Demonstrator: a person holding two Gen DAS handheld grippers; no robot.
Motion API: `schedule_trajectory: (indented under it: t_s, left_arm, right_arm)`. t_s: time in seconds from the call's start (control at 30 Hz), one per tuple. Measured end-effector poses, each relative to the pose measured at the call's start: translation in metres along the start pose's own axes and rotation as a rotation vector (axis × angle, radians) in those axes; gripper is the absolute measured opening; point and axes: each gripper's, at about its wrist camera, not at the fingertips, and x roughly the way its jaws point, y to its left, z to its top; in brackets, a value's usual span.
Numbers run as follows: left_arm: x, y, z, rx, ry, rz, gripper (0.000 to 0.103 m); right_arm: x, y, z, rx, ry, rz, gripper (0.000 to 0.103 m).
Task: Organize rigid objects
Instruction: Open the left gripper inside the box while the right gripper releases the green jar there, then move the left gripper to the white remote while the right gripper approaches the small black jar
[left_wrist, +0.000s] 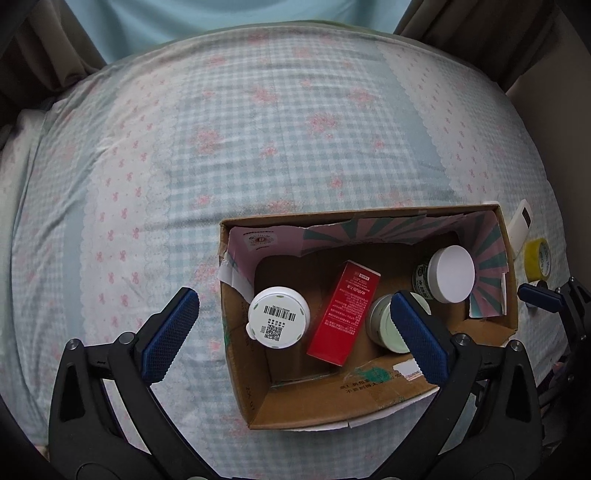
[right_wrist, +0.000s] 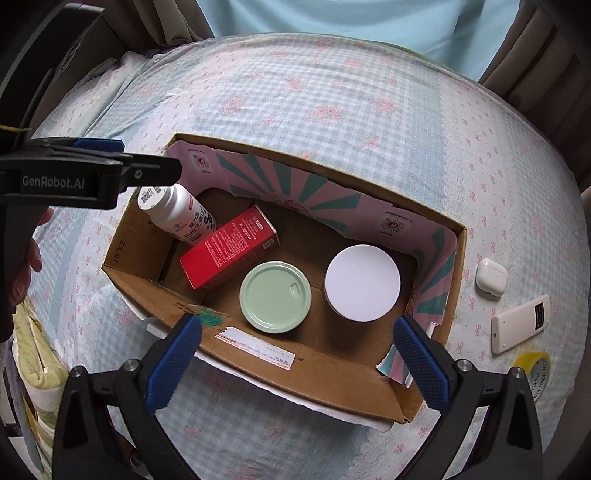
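I am holding both claws spread and empty, left gripper (left_wrist: 293, 336) and right gripper (right_wrist: 297, 356), over the brown cardboard box (right_wrist: 303, 373); it is holding a white plastic bottle (right_wrist: 177, 214) at ten o'clock, a red carton (right_wrist: 229, 249), a mint-green lidded tin (right_wrist: 275, 297) and a white-lidded jar (right_wrist: 362, 282).

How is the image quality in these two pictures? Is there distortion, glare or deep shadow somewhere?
Left wrist view: strong fisheye bending, the checked bedsheet bulges like a dome and the corners go black; soft even light, no glare. Right wrist view: the same bending; the brown cardboard box has a dim floor, yet the pale green round lid and red carton stay sharp.
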Motion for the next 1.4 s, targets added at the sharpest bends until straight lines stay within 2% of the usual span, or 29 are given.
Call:
schedule_trajectory:
  t_s: [0.3,0.47,0.63,0.73,0.83,1.0,1.23,1.4]
  left_arm:
    - [-0.057,-0.005,-0.025,-0.058,-0.023,0.010,0.103]
    - [-0.084,-0.027,-0.039,-0.058,-0.052,-0.002,0.103]
    - [-0.101,-0.070,-0.046,-0.006,-0.064,-0.024,0.103]
    - [-0.111,-0.104,-0.050,0.057,-0.068,-0.025,0.103]
    - [-0.115,-0.138,-0.049,0.128,-0.073,-0.056,0.103]
    - [-0.104,-0.200,-0.028,0.266,-0.078,-0.080,0.103]
    - [-0.068,-0.290,0.009,0.502,-0.036,-0.113,0.103]
    - [-0.028,-0.357,0.031,0.656,0.038,-0.148,0.103]
  right_arm:
    - [-0.063,-0.011,-0.014,0.077,-0.077,-0.028,0.103]
    - [-0.096,-0.032,-0.036,0.158,-0.109,-0.066,0.103]
    - [-0.125,-0.067,-0.069,0.284,-0.133,-0.188,0.103]
    - [-0.142,-0.090,-0.092,0.362,-0.162,-0.241,0.103]
    - [-0.154,-0.113,-0.113,0.438,-0.168,-0.277,0.103]
    - [-0.165,-0.150,-0.145,0.590,-0.163,-0.315,0.103]
    - [-0.155,-0.194,-0.184,0.777,-0.161,-0.338,0.103]
    - [-0.134,-0.220,-0.201,0.890,-0.175,-0.348,0.103]
